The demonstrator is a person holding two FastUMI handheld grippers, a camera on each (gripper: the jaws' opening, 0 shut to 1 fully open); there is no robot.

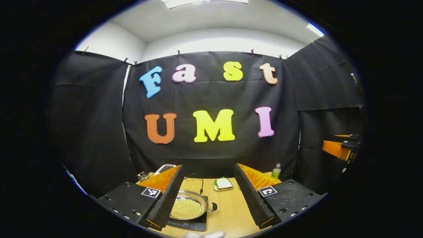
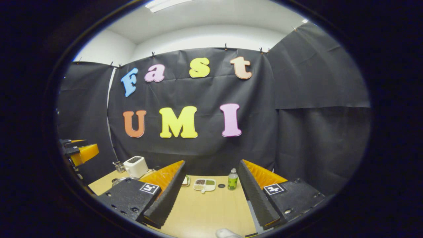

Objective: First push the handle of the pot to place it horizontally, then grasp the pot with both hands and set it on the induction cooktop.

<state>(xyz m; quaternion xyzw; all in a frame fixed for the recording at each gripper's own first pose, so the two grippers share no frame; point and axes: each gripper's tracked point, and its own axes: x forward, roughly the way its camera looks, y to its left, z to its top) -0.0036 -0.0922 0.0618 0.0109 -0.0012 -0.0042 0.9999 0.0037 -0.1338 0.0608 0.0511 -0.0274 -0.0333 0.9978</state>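
The left hand-held gripper [image 1: 211,198] hangs above the near edge of the tabletop [image 1: 228,211] with its two fingers spread wide and nothing between them. Just beyond its left finger, in the left gripper view, the pot [image 1: 187,208] sits on the black induction cooktop [image 1: 191,225], a shallow steel pan with a layer of small yellowish grains in it. Its short black handle [image 1: 212,207] points sideways toward the middle of the tabletop, roughly level. The fingers stand clear of the pot, touching neither rim nor handle.

The right hand-held gripper [image 2: 211,198] is likewise spread and empty, held over bare wood near the front edge. In the right gripper view a curved metal rim shows just past its left finger, probably the pot, though too little of it shows to be sure.

Farther back toward the rear edge lie a plate with a sandwich [image 1: 223,184], a divided snack tray [image 2: 204,184], a green bottle [image 2: 232,180] and a white toaster [image 2: 135,166] at the back left corner.

Judging from how things lie, the task looks essentially finished: handle horizontal, pot resting on the cooktop, both grippers released. Nothing seems left beyond drawing the hands away.
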